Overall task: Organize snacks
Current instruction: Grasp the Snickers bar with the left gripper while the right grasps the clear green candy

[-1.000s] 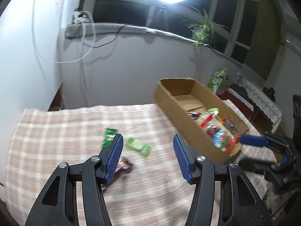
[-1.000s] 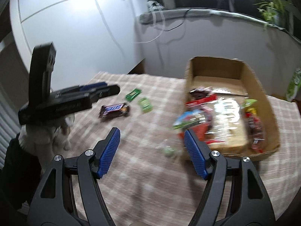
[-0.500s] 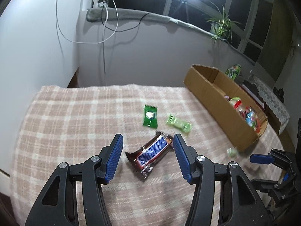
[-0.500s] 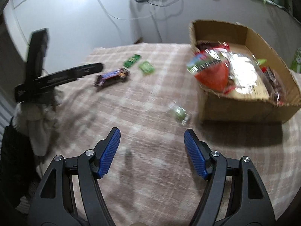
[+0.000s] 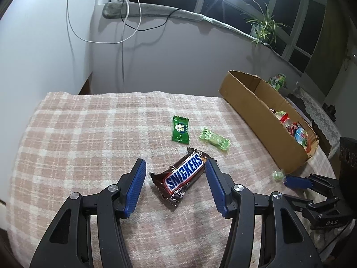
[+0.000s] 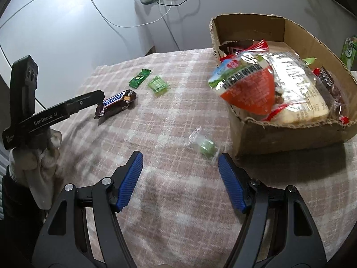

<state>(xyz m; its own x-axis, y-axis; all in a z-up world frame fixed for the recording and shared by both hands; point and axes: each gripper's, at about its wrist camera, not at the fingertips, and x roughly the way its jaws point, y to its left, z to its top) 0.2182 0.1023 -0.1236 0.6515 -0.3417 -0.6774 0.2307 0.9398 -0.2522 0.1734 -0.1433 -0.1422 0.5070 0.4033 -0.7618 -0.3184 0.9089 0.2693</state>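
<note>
Left wrist view
- Left gripper [image 5: 175, 170]: we see its blue pads spread apart, one on either side of the Snickers bar [image 5: 181, 177]. We see a gap at the left pad; the right pad's tip is close to the wrapper's far end, and we cannot tell whether it touches. Nothing is held.
- Snickers bar: it lies flat and slantwise on the checked cloth [image 5: 89, 138].
- Dark green packet [image 5: 180, 130]: flat on the cloth beyond the bar, apart from it.
- Pale green candy [image 5: 214, 139]: just right of the dark green packet, not touching it.
- Cardboard box [image 5: 256, 111]: at the right edge of the cloth, with bright snack bags inside.
- Right gripper [image 5: 296, 182]: we see it low at the right, one blue pad just beside a small clear-wrapped green sweet [image 5: 277, 175] near the box corner.

Right wrist view
- Right gripper [image 6: 180, 167]: we see the jaws wide apart and empty, above the cloth [image 6: 178, 111].
- Clear-wrapped green sweet [image 6: 205, 146]: on the cloth just ahead of the right pad, near the box [image 6: 290, 134] wall.
- Box contents: a red and white bag [image 6: 247, 89] leans over the near left corner.
- Left gripper [image 6: 99, 100]: at the left, its finger tip meets the end of the Snickers bar [image 6: 116, 105]; we cannot judge its opening from here.
- Green packets [image 6: 140, 78]: beyond the bar, side by side.
</note>
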